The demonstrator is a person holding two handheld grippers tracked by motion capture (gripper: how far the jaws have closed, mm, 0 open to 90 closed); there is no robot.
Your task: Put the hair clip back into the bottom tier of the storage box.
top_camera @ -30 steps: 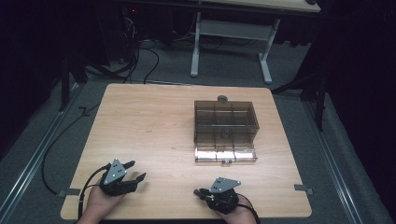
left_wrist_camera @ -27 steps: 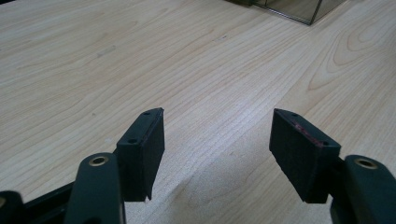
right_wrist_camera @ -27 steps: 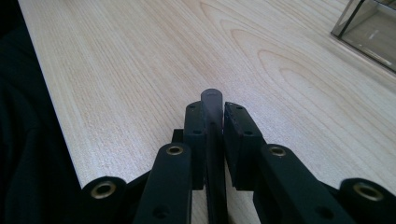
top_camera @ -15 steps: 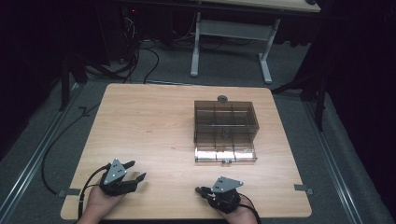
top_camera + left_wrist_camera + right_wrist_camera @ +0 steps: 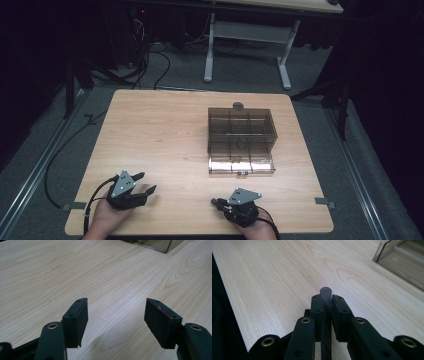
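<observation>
a thin grey disc (image 5: 326,293) is clamped on edge in the right gripper (image 5: 220,203) at the table's (image 5: 165,135) six o'clock edge; the left gripper (image 5: 145,183), at seven o'clock, is spread wide, nothing grasped.

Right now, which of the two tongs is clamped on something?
The right tongs, at the table's near edge: their jaws are shut on a thin grey flat piece that sticks out past the tips. The left tongs stand wide open over bare wood.
</observation>
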